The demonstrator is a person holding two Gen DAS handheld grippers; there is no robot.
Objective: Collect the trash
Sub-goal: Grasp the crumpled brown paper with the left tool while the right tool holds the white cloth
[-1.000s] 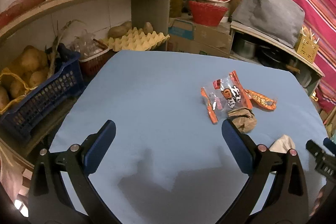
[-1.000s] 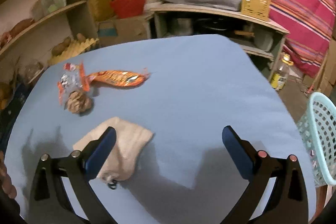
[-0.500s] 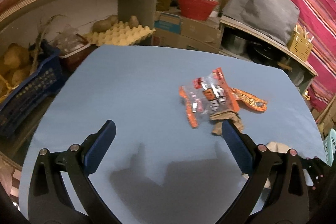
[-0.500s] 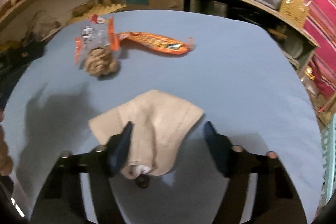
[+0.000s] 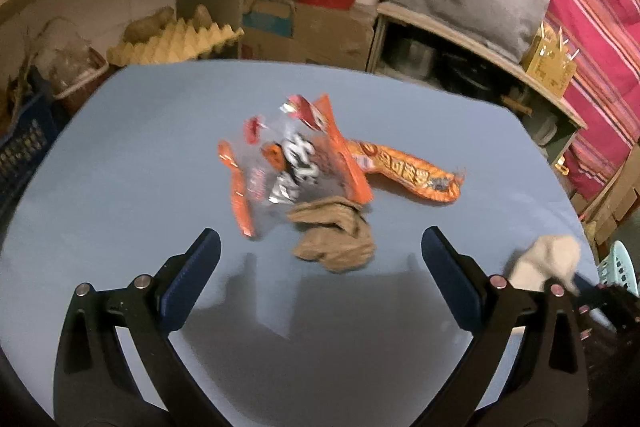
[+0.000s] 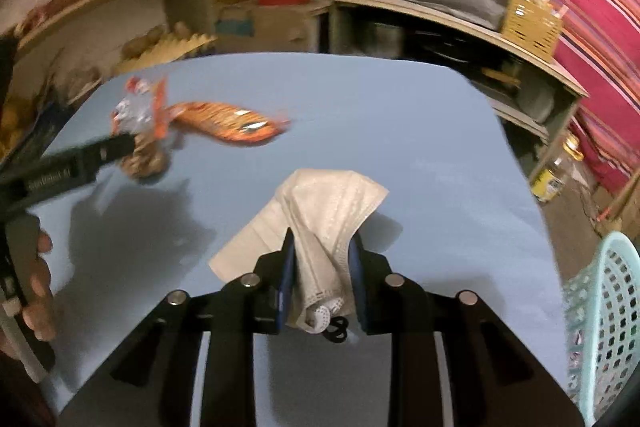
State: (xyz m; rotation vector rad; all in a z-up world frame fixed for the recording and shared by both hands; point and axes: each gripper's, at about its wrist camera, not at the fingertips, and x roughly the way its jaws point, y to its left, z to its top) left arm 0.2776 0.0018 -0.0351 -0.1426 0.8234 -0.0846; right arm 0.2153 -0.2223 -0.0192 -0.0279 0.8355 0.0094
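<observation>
Right gripper [image 6: 322, 267] just went from wide open to clamped on the white face mask [image 6: 320, 223] on the blue table [image 6: 420, 147]; first trash item secured. Left gripper [image 5: 320, 263] stays wide, now over crumpled brown paper [image 5: 332, 239]; teal basket [image 6: 604, 327] sits right, likely the drop

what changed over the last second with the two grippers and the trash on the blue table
The right gripper moved in over the white face mask and shut on it; a second ago its jaws were wide open. The left gripper advanced toward the crumpled brown paper, now lying between its open fingers. The clear orange-edged wrapper, the orange snack packet and the brown paper stayed put on the table.
</observation>
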